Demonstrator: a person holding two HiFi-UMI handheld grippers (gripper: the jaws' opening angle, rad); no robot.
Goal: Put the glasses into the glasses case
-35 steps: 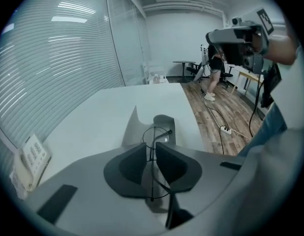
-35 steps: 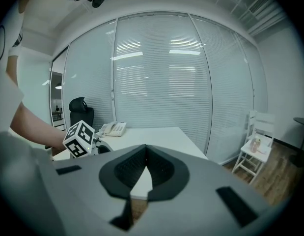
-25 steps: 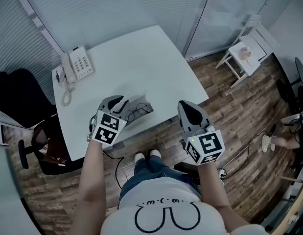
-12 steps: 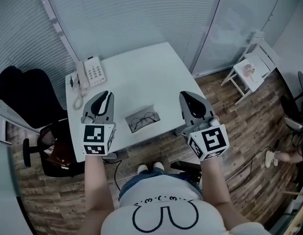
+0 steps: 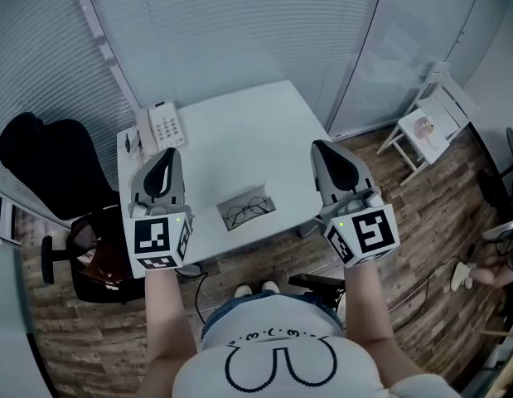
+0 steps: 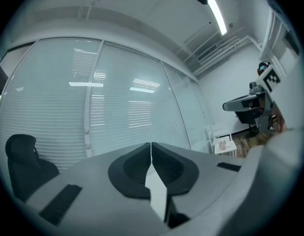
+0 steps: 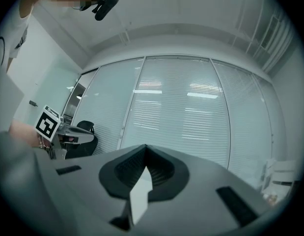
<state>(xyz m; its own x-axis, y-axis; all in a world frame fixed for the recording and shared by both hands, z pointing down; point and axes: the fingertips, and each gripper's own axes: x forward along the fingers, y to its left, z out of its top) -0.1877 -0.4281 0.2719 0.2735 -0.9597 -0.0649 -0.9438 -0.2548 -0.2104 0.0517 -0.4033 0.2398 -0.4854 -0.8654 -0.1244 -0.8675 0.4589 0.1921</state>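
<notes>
The glasses (image 5: pixel 246 215) lie inside the open grey glasses case (image 5: pixel 263 197) near the front edge of the white table (image 5: pixel 239 127). My left gripper (image 5: pixel 167 155) is held up left of the case, well above the table and pointing level. Its jaws have just been closing and are now shut with nothing between them (image 6: pixel 151 145). My right gripper (image 5: pixel 323 148) is raised to the right of the case, also shut and empty (image 7: pixel 145 147). Both gripper views show only the blinds and ceiling.
A white desk telephone (image 5: pixel 161 124) stands at the table's back left corner. A black office chair (image 5: pixel 36 160) is left of the table, and a small white side table (image 5: pixel 426 123) stands at the right on the wooden floor. Glass walls with blinds lie behind.
My left gripper has lifted away from the case and moved left, uncovering the glasses in it. The right gripper has risen too. The glasses and case have not moved.
</notes>
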